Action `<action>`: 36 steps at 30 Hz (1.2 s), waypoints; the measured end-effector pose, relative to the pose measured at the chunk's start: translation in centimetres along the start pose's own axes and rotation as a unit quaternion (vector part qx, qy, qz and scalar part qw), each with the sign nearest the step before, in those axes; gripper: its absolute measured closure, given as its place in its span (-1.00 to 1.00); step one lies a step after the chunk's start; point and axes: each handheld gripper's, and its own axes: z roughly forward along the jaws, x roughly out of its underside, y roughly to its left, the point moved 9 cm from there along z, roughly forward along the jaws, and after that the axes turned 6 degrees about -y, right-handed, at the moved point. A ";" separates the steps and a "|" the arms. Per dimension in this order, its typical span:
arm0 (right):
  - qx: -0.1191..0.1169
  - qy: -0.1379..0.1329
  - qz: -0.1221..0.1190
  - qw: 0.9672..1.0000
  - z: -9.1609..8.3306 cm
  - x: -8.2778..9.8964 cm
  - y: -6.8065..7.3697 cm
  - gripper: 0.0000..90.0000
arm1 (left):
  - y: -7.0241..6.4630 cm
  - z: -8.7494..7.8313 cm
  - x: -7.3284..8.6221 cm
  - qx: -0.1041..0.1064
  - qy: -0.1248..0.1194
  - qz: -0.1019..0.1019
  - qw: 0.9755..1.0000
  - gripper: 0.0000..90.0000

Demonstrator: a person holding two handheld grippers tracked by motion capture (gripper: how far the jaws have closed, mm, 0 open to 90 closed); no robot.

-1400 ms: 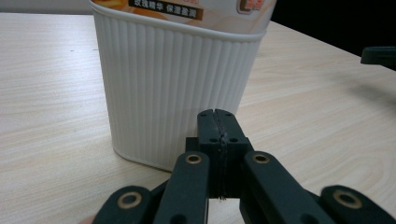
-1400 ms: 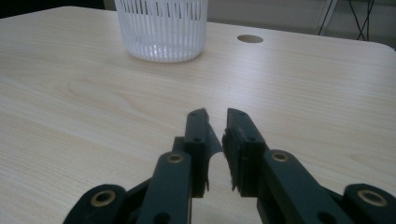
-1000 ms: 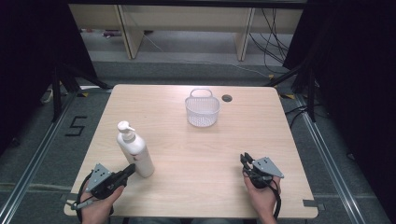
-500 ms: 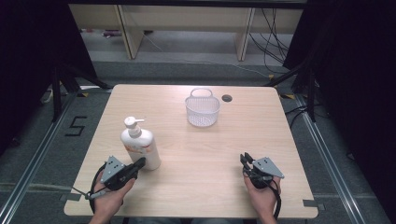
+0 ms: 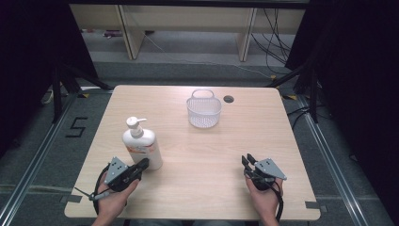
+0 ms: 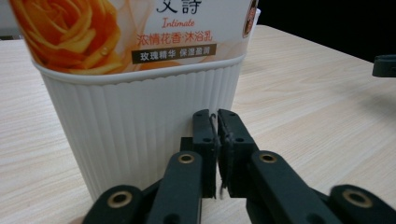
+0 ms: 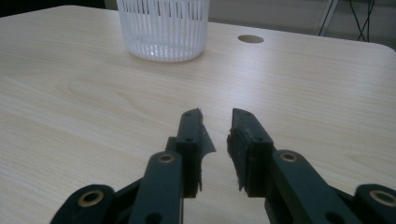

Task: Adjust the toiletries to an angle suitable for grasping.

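Nudging pump bottle (image 5: pixel 141 149) at left bench (image 5: pixel 207 188) front; left gripper (image 6: pixel 217 135) jaws barely parting, empty, tips against its ribbed base. Right gripper (image 7: pixel 215 140) jaws opening slightly, empty. Risking toppling: tall bottle, low push.

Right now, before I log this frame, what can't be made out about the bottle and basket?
- Lotion bottle: pump and upper body cut off by the top edge of the left gripper view.
- Its label: too small to read in the high view.
- White basket: rim and handle cut off by the top edge of the right gripper view.
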 end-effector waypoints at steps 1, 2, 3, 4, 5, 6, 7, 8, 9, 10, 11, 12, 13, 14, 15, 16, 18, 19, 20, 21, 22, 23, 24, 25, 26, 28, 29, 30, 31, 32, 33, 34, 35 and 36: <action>-0.003 0.000 0.003 1.000 0.0 0.0 0.0 0.61 | 0.0 -0.1 0.0 0.001 -0.001 0.003 1.000 0.85; 0.002 0.004 0.001 1.000 -0.1 0.0 -0.1 0.59 | -0.1 -0.2 0.0 0.003 -0.005 0.002 1.000 0.82; 0.002 0.005 0.001 1.000 0.0 0.1 -0.1 0.57 | -0.1 -0.4 0.1 0.000 -0.001 0.005 1.000 0.79; -0.005 -0.002 -0.004 1.000 0.1 -0.1 -0.1 0.56 | -0.1 -0.5 0.1 0.002 -0.009 0.004 1.000 0.76; -0.005 -0.002 -0.003 1.000 0.1 0.0 -0.1 0.55 | -0.1 -0.7 0.2 -0.003 -0.004 0.008 1.000 0.73; -0.002 0.000 0.003 1.000 0.1 0.0 0.0 0.53 | -0.2 -0.8 0.1 -0.001 -0.011 0.008 1.000 0.70; -0.002 0.000 0.003 1.000 0.1 0.0 -0.1 0.52 | -0.2 -1.1 0.1 -0.005 -0.008 0.011 1.000 0.68; 0.004 -0.001 -0.004 1.000 0.0 -0.1 -0.3 0.51 | -0.2 -1.3 0.1 -0.006 -0.011 0.017 1.000 0.65; 0.006 -0.001 0.009 1.000 0.0 0.0 -0.1 0.51 | -0.2 -1.4 0.0 -0.007 -0.015 0.026 1.000 0.63; 0.006 -0.001 0.019 1.000 0.0 0.0 0.1 0.50 | -0.2 -1.7 0.0 -0.012 -0.015 0.034 0.999 0.61; 0.010 -0.003 -0.003 1.000 0.1 0.0 -0.3 0.49 | -0.2 -1.9 -0.1 -0.012 -0.019 0.037 0.999 0.59; 0.011 -0.003 -0.009 1.000 0.1 0.0 -0.4 0.49 | -0.3 -2.0 -0.1 -0.013 -0.022 0.038 0.999 0.57; 0.005 0.000 -0.004 1.000 0.0 0.0 -0.3 0.48 | -0.4 -2.3 -0.1 -0.015 -0.022 0.041 0.999 0.55; 0.006 -0.001 -0.004 1.000 0.0 -0.1 -0.3 0.47 | -0.5 -2.4 -0.2 -0.013 -0.030 0.044 0.998 0.52; 0.006 -0.001 -0.004 1.000 0.0 -0.1 -0.3 0.45 | -0.6 -2.6 -0.3 -0.016 -0.032 0.046 0.998 0.49; 0.010 -0.004 -0.008 1.000 0.1 0.0 -0.4 0.44 | -0.7 -2.8 -0.4 -0.017 -0.035 0.047 0.998 0.45; 0.010 0.000 -0.002 1.000 0.0 0.0 -0.4 0.41 | -0.8 -3.2 -0.6 -0.019 -0.043 0.047 0.998 0.38; 0.007 0.000 0.010 1.000 0.0 0.0 -0.3 0.39 | -0.8 -3.5 -0.8 -0.025 -0.047 0.048 0.997 0.33; 0.004 0.004 0.007 1.000 0.0 0.1 -0.3 0.38 | -0.9 -3.6 -0.9 -0.027 -0.052 0.046 0.997 0.28; 0.010 0.004 0.006 1.000 0.0 0.1 -0.4 0.36 | -0.9 -3.7 -1.2 -0.029 -0.060 0.042 0.997 0.23; 0.009 -0.002 0.008 1.000 0.0 0.0 -0.4 0.35 | -0.8 -4.0 -1.3 -0.037 -0.063 0.041 0.996 0.18; 0.009 0.002 0.008 1.000 0.0 0.0 -0.4 0.34 | -0.8 -4.1 -1.6 -0.041 -0.070 0.040 0.996 0.13; 0.006 0.004 0.013 1.000 0.0 0.0 -0.3 0.32 | -0.8 -4.3 -1.7 -0.046 -0.073 0.041 0.995 0.09; 0.016 0.004 0.006 1.000 0.0 0.1 -0.6 0.31 | -0.8 -4.4 -2.0 -0.050 -0.081 0.039 0.995 0.03; 0.015 0.004 0.003 1.000 0.1 0.1 -0.6 0.30 | -0.7 -4.5 -2.1 -0.055 -0.082 0.040 0.994 -0.02; 0.014 0.002 0.004 1.000 -0.1 0.0 -0.6 0.28 | -0.6 -4.5 -2.6 -0.061 -0.090 0.037 0.993 -0.08; 0.014 -0.001 0.006 1.000 0.0 0.0 -0.6 0.28 | -0.6 -4.4 -2.8 -0.061 -0.097 0.037 0.993 -0.10; 0.010 -0.004 0.008 1.000 0.0 -0.1 -0.6 0.27 | -0.5 -4.5 -2.9 -0.065 -0.094 0.036 0.993 -0.11; 0.009 -0.001 0.010 1.000 -0.1 -0.1 -0.6 0.27 | -0.4 -4.4 -3.1 -0.068 -0.094 0.037 0.993 -0.12; 0.009 0.000 0.022 1.000 -0.1 0.0 -0.4 0.27 | -0.3 -4.3 -3.3 -0.069 -0.097 0.036 0.992 -0.12; 0.011 0.004 0.025 1.000 -0.1 0.0 -0.4 0.26 | -0.2 -4.3 -3.4 -0.071 -0.098 0.037 0.992 -0.12; 0.012 -0.005 0.020 1.000 0.0 0.0 -0.4 0.26 | -0.2 -4.1 -3.8 -0.070 -0.109 0.035 0.991 -0.12; 0.012 -0.003 0.005 1.000 0.0 -0.1 -0.6 0.26 | -0.1 -4.1 -4.0 -0.074 -0.103 0.036 0.991 -0.12; 0.016 0.002 -0.001 1.000 0.0 0.0 -0.7 0.26 | 0.0 -4.0 -4.3 -0.076 -0.105 0.037 0.991 -0.12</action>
